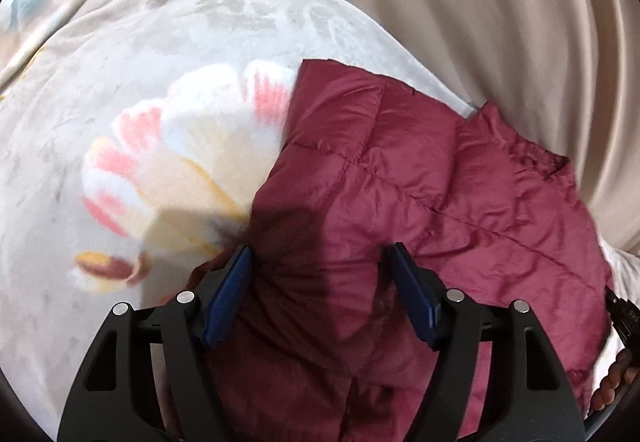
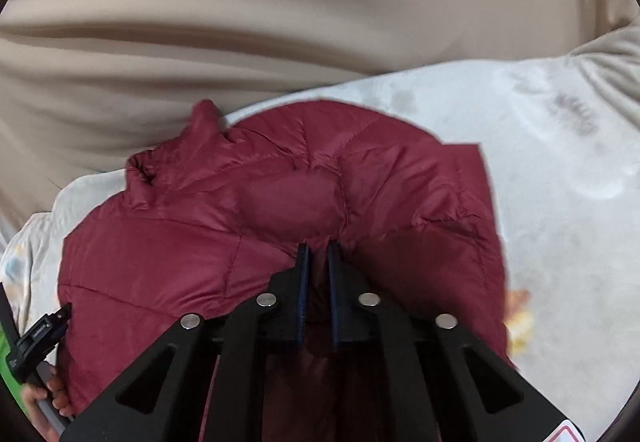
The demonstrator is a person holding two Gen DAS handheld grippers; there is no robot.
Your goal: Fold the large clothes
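A maroon quilted puffer jacket [image 1: 420,182] lies bunched on a pale fleece blanket [image 1: 120,102] with a flower print. My left gripper [image 1: 320,254] is open, its blue pads straddling the jacket's near edge with fabric between them. In the right wrist view the jacket [image 2: 200,242] fills the middle. My right gripper [image 2: 318,248] is shut on a pinch of the jacket's fabric, its blue pads nearly together. The other gripper shows at the left edge of the right wrist view [image 2: 40,334].
A beige curtain [image 1: 440,2] hangs behind the blanket, and also shows in the right wrist view [image 2: 240,22]. The blanket [image 2: 560,202] spreads right of the jacket. A hand [image 1: 612,382] shows at the right edge.
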